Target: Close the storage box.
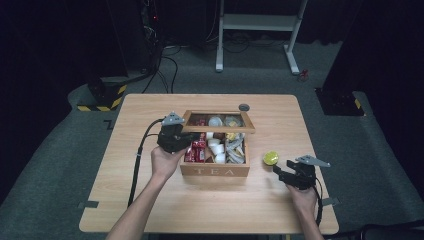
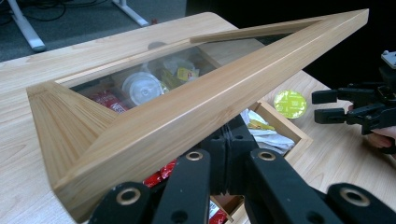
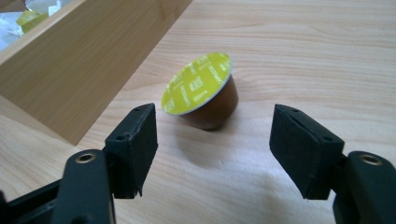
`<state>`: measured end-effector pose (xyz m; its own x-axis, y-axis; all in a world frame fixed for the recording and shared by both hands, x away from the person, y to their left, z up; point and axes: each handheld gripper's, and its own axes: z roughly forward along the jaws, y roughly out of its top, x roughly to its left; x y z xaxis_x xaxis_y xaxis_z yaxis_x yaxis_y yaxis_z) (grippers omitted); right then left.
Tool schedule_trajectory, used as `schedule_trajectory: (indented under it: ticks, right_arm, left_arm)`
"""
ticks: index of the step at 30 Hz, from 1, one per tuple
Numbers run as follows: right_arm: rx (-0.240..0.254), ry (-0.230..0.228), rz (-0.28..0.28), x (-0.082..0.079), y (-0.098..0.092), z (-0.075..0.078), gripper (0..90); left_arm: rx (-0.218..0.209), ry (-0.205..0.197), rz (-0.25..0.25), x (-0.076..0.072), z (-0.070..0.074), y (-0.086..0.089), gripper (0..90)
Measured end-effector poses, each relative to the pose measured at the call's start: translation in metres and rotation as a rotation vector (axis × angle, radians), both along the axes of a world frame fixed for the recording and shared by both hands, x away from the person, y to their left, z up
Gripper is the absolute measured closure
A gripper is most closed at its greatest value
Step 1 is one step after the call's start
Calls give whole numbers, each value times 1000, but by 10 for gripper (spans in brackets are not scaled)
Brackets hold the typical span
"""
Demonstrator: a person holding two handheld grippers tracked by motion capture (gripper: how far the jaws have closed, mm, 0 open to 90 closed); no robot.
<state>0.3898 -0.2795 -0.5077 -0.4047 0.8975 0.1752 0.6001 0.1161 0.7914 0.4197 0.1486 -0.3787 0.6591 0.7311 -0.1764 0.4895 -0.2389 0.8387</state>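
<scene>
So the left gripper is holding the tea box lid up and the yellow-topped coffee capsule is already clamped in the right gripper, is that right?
Not quite. The left gripper does hold the tea box lid up, but the yellow-topped coffee capsule is not clamped. In the right gripper view it sits on the table ahead of the right gripper, whose jaws stand open and apart from it.

The word "TEA" is cut in capitals into the near front wall of the wooden box (image 1: 215, 171) at the middle of the surface. The yellow foil lid of the capsule (image 3: 201, 91), just right of the box, carries pale printed lettering, too blurred to read.
</scene>
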Motion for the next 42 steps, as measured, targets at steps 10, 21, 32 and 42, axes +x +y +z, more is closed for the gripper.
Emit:
schedule_trajectory:
  ticks: [10,21,32,42]
  right_arm:
    - [-81,57,-76,-10,-8,-13,408]
    - [-215,42,-112,-14,-6,-15,363]
    - [-218,42,-113,-13,-5,-15,355]
    - [-218,42,-113,-13,-5,-15,353]
  left_arm:
    - [5,18,-11,-5,-7,-2,890]
    - [7,21,-22,-9,-15,-4,883]
    - [-4,31,-31,-14,-24,-6,883]
    - [-5,38,-45,-17,-28,-9,888]
